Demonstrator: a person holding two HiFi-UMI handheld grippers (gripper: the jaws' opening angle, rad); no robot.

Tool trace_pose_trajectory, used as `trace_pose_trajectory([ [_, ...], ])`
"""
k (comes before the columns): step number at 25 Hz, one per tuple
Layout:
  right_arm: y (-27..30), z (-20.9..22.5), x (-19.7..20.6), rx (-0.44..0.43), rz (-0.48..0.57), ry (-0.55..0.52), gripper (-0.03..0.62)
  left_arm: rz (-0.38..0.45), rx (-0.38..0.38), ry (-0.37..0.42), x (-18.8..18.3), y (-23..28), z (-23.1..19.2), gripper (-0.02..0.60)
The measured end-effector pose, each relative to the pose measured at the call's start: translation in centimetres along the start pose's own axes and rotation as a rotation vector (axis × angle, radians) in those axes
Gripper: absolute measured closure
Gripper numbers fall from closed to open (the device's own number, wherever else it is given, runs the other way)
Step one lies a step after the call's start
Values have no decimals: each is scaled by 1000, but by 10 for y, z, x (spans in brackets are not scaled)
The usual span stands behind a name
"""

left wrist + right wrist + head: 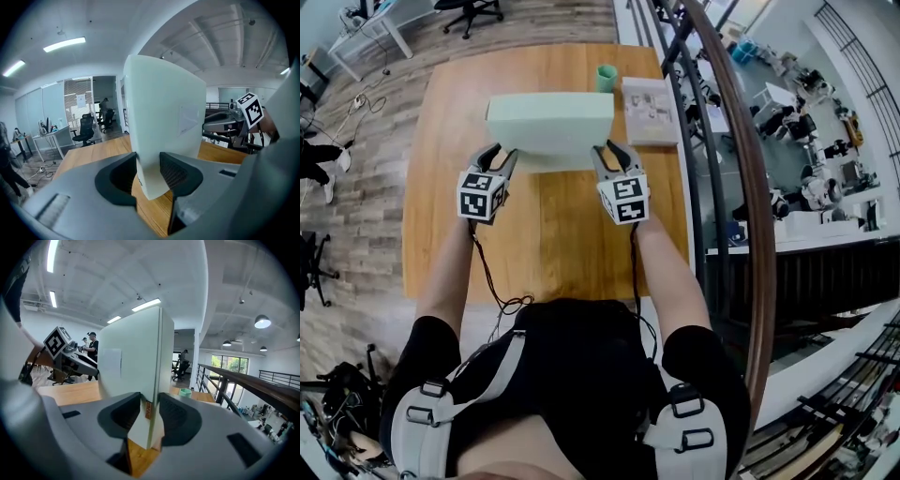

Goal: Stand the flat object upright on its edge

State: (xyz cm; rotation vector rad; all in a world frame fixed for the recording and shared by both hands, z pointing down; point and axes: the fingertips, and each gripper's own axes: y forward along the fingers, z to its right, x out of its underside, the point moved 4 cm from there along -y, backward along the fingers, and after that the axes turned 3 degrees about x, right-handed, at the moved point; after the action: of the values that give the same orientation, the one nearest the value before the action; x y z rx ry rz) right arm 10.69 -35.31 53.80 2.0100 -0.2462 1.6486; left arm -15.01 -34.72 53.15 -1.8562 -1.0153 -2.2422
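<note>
- A wooden table (pixel 544 234) stands in an open office, next to a railing (pixel 741 141)
- The flat pale box (pixel 551 127) is raised on its long edge above the table's middle
- The left gripper (pixel 499 155) pinches the box's left end
- The right gripper (pixel 612 152) is clamped on the box's right end
- A green cup (pixel 607 78) and a book (pixel 649 111) lie just beyond the box's right end
</note>
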Motion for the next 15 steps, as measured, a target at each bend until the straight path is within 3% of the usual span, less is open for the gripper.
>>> trace_pose_trajectory([
  [4, 2, 1, 17, 8, -22, 3, 465, -34, 9, 45, 8, 6, 7, 423],
  [9, 1, 4, 39, 21, -66, 14, 467, -76, 29, 27, 29, 17, 16, 423],
  [15, 4, 5, 38, 15, -56, 19, 467, -17, 28, -28, 37, 21, 15, 423],
])
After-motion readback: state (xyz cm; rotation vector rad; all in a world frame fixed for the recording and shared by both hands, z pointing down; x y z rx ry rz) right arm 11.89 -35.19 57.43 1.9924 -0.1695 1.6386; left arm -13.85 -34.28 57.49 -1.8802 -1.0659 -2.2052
